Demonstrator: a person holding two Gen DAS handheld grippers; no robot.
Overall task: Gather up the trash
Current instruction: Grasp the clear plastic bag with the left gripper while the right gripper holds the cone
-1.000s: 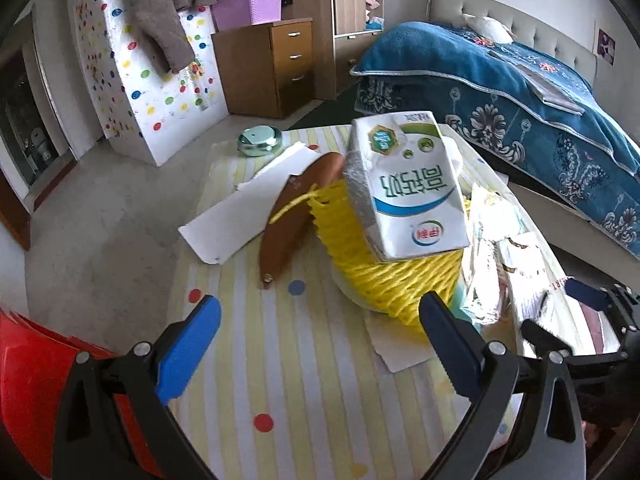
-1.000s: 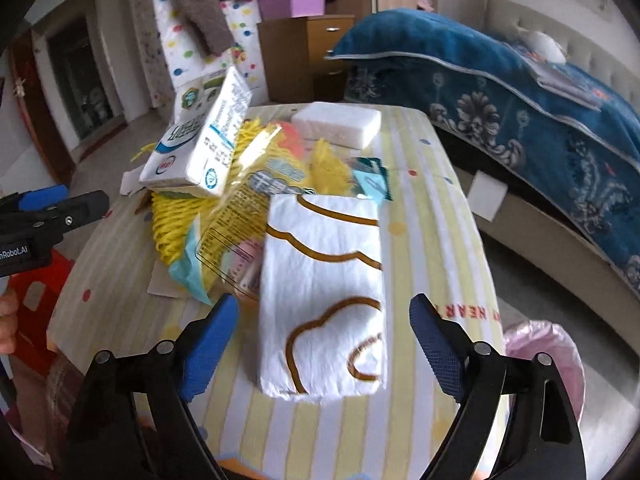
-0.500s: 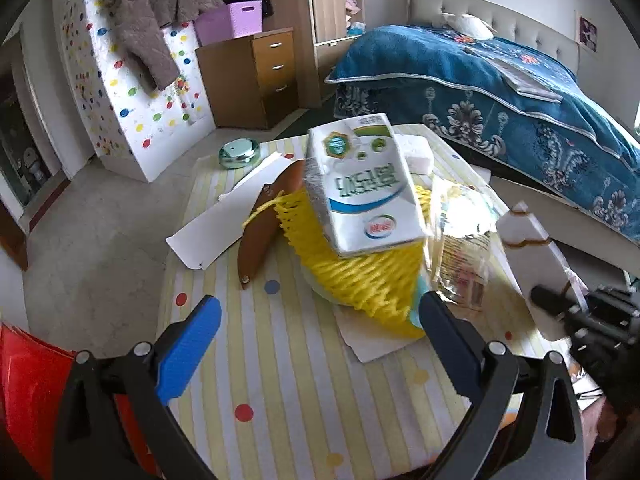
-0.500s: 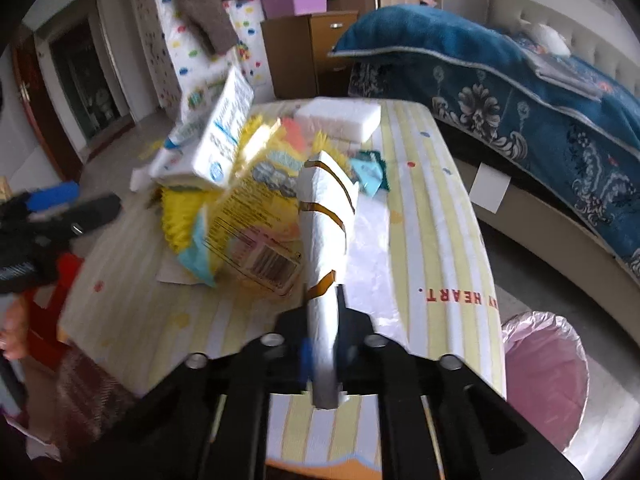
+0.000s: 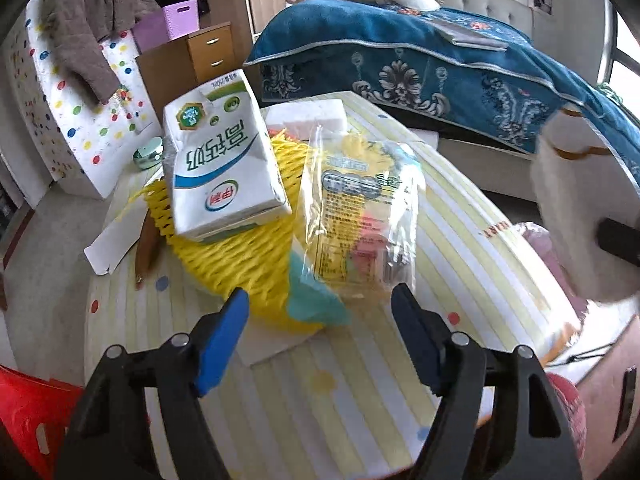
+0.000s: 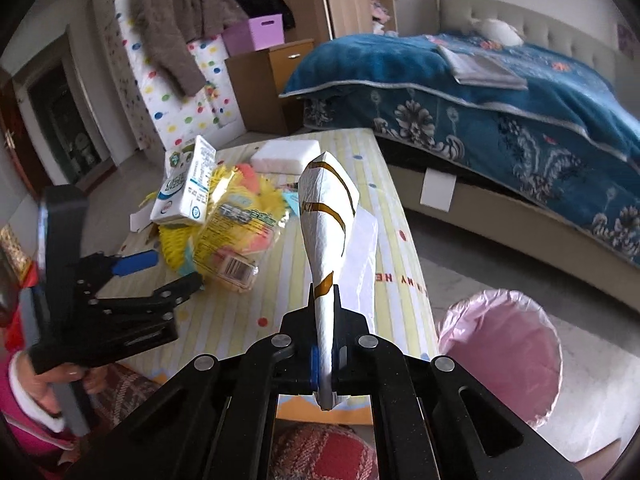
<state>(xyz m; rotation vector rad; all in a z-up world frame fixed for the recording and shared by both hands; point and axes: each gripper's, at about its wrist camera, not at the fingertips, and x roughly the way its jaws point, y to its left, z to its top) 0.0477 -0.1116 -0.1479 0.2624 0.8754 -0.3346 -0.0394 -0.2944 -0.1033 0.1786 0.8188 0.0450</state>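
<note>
Now, right tool [image 6: 326, 354]: jaws together, clamped on the lower end of a white paper bag with brown line print [image 6: 326, 220]. Bag pinched into a narrow upright fold, lifted off the worktop [image 6: 394, 208], tip pointing away from the camera. In the left wrist view the same bag [image 5: 576, 216] shows blurred at the right edge, above the worktop's right side.

Left tool [image 5: 320, 334]: blue pads apart and closing, nothing pressed between them. It hangs low over the near edge of a trash pile; the teal corner of a wrapper [image 5: 316, 300] and yellow foam netting [image 5: 240, 256] lie just ahead of the pads. A hand [image 6: 60, 380] with a pink sleeve grips its handle.

Pile on the striped, dotted cloth of the worktop:
- white milk carton [image 5: 222, 160] lying tilted on top of the yellow netting
- clear printed snack bag [image 5: 360, 216] leaning against the netting's right side
- white foam block [image 5: 308, 118] behind the pile
- brown leaf-shaped item [image 5: 148, 242] and white card [image 5: 114, 240] to the left

Pink-lined bin [image 6: 504, 352] stands on the floor just right of the worktop. Bed with blue cover [image 6: 480, 92] beyond.
</note>
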